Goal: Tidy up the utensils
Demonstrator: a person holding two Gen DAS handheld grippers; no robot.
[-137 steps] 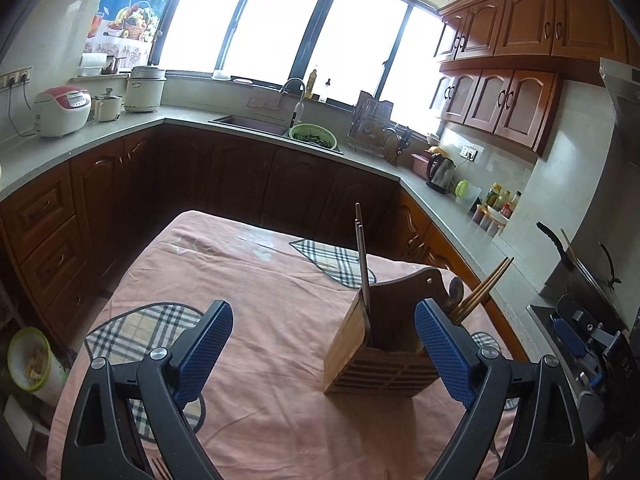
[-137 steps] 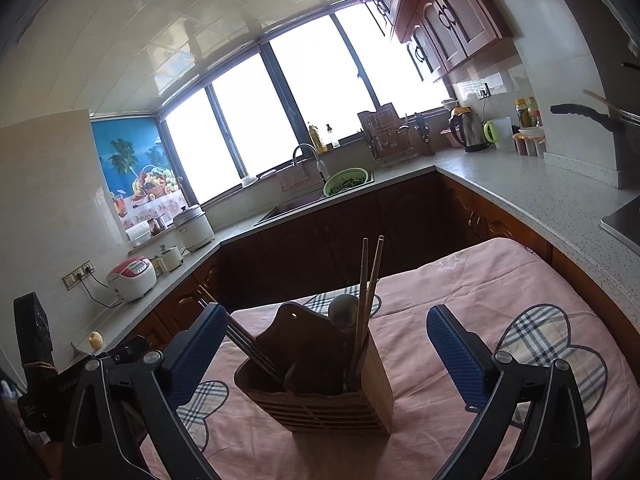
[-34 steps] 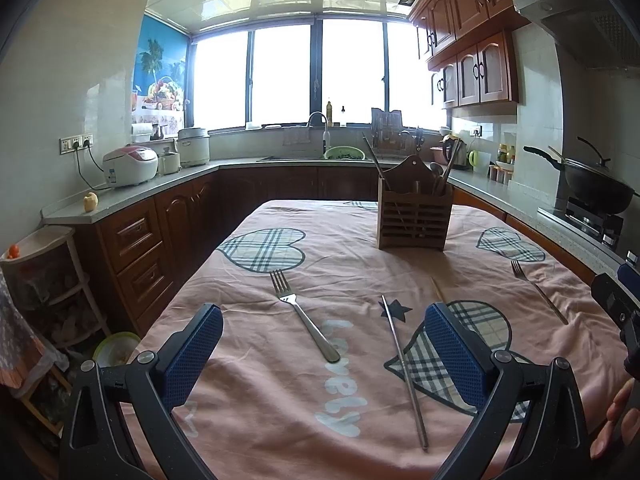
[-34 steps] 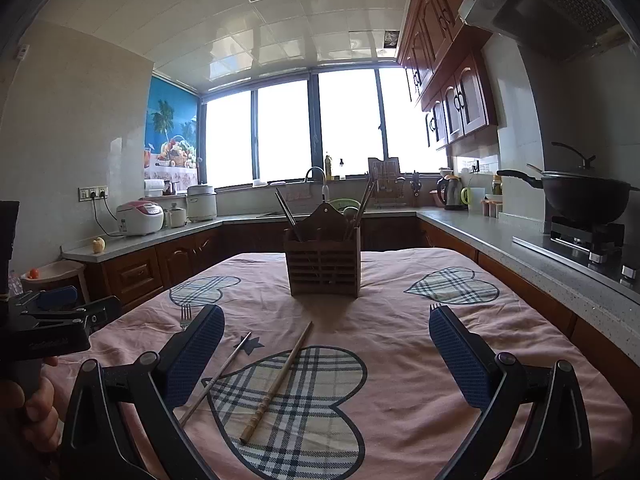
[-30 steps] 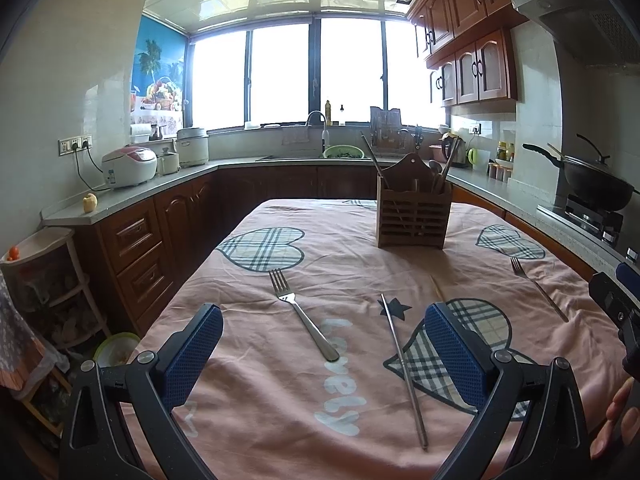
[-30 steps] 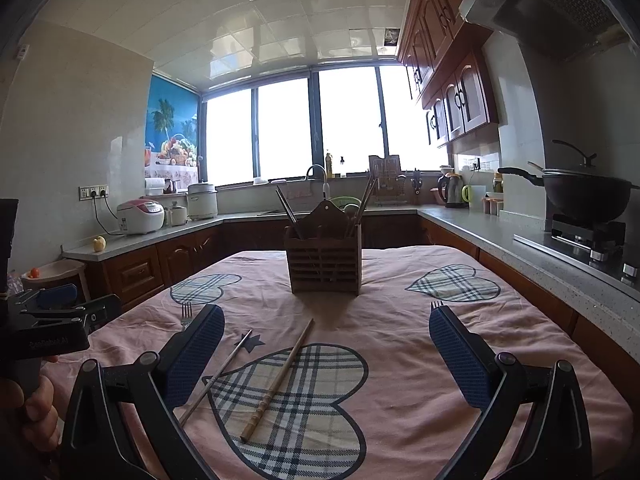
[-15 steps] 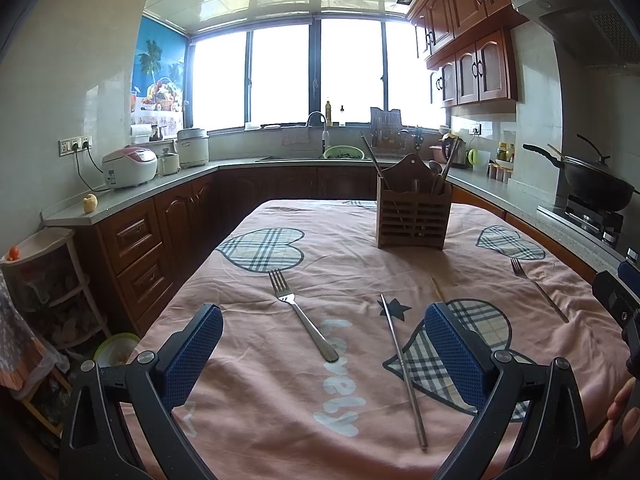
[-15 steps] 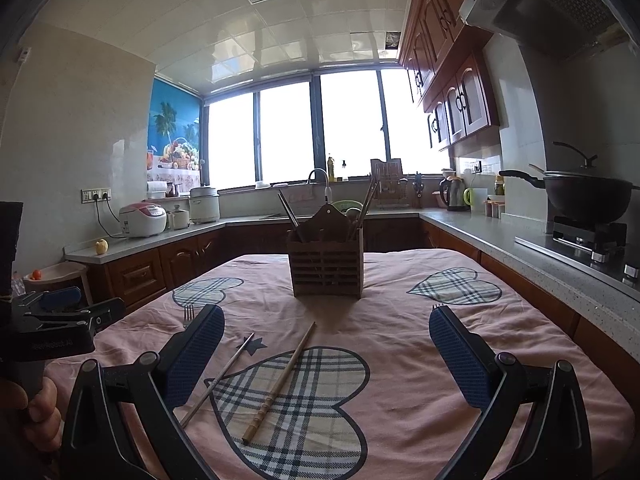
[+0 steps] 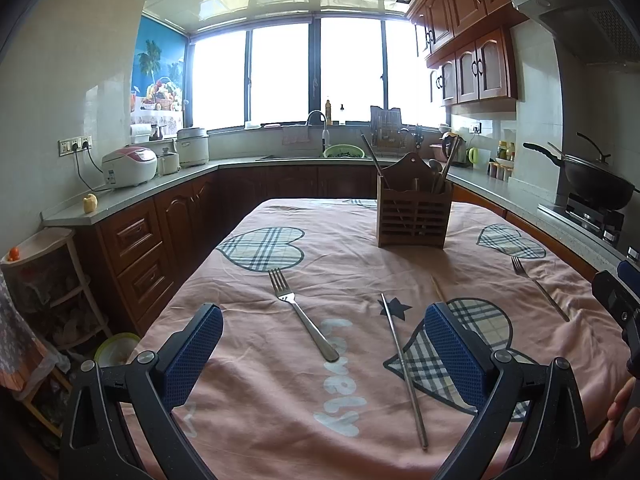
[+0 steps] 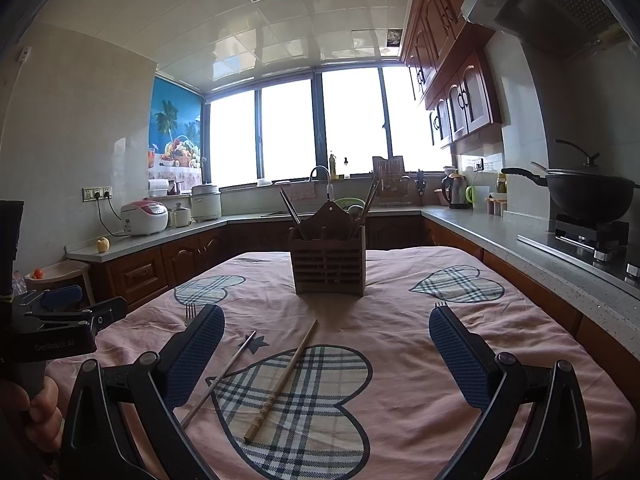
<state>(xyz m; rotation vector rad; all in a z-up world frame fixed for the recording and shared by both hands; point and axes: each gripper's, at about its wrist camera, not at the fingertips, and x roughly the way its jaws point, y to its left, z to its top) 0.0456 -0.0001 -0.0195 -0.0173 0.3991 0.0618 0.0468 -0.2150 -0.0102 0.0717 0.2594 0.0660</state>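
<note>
The right tool's pad hides all but the tines of the far fork [image 10: 440, 305].

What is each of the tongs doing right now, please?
Left tongs: open, holding nothing.
Right tongs: open, holding nothing.

Daylight enters through the rear windows [image 9: 316, 76], which are overexposed to plain white, leaving the dark cabinets [image 9: 168, 220] and the near fingers [image 10: 192, 356] in shade. Glare patches mark the ceiling tiles [image 10: 236, 68]. Both fisheye views bow straight lines and vignette to black at the corners; focus is sharp throughout.
</note>
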